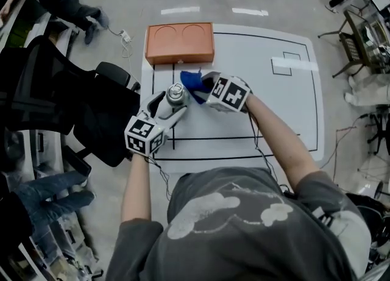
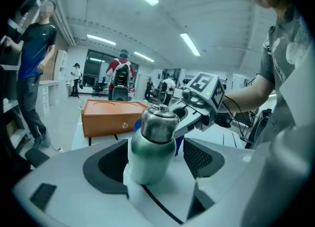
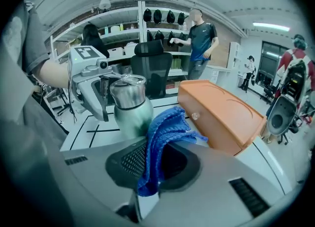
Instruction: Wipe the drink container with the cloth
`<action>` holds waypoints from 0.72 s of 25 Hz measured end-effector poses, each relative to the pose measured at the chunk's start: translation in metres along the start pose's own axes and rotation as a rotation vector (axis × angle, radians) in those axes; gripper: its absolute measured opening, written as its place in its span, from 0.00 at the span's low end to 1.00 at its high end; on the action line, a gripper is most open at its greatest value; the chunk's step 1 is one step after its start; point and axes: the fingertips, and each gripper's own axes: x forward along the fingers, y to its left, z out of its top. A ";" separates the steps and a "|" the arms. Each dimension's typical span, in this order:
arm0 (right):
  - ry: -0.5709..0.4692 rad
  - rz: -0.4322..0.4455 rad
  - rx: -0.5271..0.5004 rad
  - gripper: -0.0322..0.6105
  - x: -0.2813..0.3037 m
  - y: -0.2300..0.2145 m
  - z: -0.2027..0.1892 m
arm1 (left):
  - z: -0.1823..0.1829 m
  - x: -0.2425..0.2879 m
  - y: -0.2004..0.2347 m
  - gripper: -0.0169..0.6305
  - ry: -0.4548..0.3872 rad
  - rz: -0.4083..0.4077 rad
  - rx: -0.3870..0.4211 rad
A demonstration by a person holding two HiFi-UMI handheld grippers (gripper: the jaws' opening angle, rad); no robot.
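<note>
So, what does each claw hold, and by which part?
Right claw: the blue cloth, pinched at a fold. Left claw brackets the body of the green flask; grip unclear.

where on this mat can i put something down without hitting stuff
Bare: the mat's right half, from the right gripper out to its edge, and the near strip by your body. Crowded: far left, where the orange box, bottle, blue cloth and left gripper bunch together.

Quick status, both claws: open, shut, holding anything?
Left claw: closed on the steel bottle.
Right claw: closed on the blue cloth.
</note>
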 end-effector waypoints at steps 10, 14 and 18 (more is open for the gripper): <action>-0.088 -0.054 0.027 0.11 -0.042 0.001 0.001 | -0.001 0.004 -0.001 0.57 -0.022 0.465 -0.165; -0.105 -0.063 0.049 0.11 -0.052 0.001 -0.006 | -0.002 0.011 0.002 0.57 -0.035 0.609 -0.216; -0.129 -0.056 0.074 0.11 -0.062 0.003 -0.010 | -0.008 0.015 0.010 0.56 -0.006 0.712 -0.255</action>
